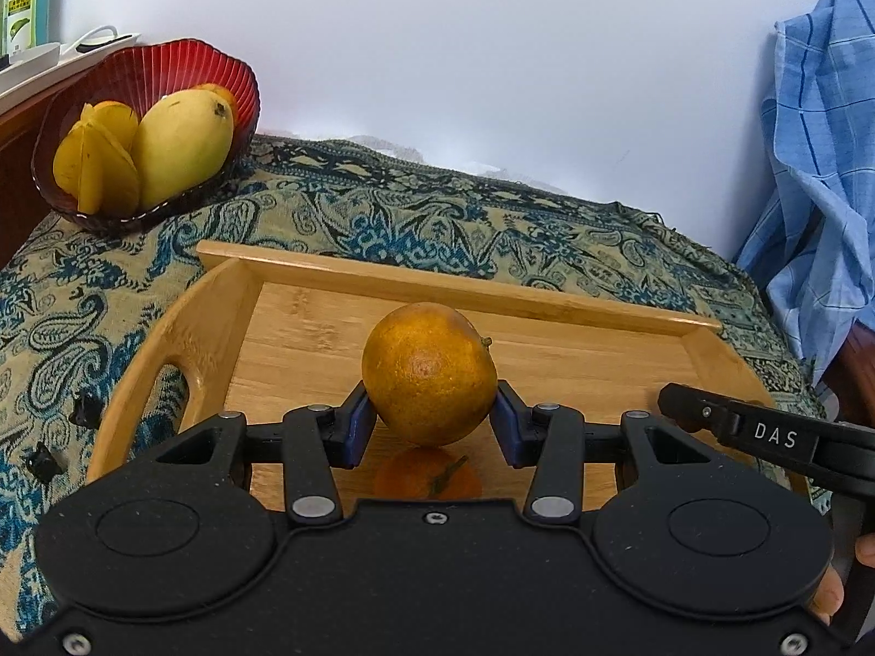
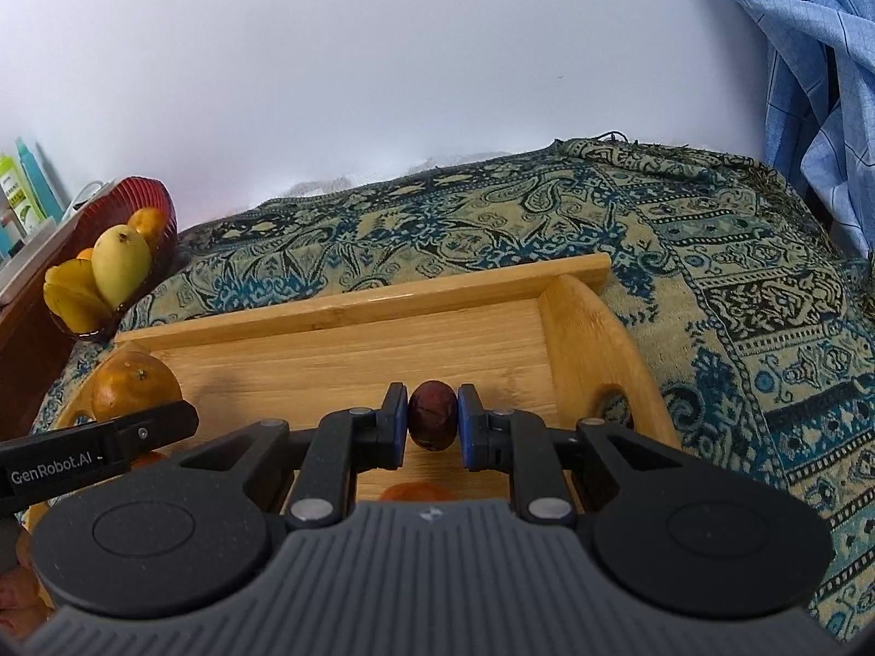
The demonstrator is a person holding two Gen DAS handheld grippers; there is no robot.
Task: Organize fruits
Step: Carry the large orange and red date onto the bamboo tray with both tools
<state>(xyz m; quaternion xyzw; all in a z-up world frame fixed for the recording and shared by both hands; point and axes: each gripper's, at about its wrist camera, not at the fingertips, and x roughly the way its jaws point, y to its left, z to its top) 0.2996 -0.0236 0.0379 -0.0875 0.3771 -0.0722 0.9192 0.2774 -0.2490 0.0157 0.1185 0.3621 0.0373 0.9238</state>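
Bowl (image 1: 147,126) behind-left of tray (image 1: 492,295); mango (image 1: 183,150) in bowl.

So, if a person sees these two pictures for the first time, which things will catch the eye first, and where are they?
First comes the large orange, clamped in the left gripper over the wooden tray. Next is the small dark red fruit, pinched in the right gripper above the same tray. Far left on the patterned cloth, a red bowl holds a yellow mango and starfruit.

Both wrist views close over wooden tray (image 1: 492,300)
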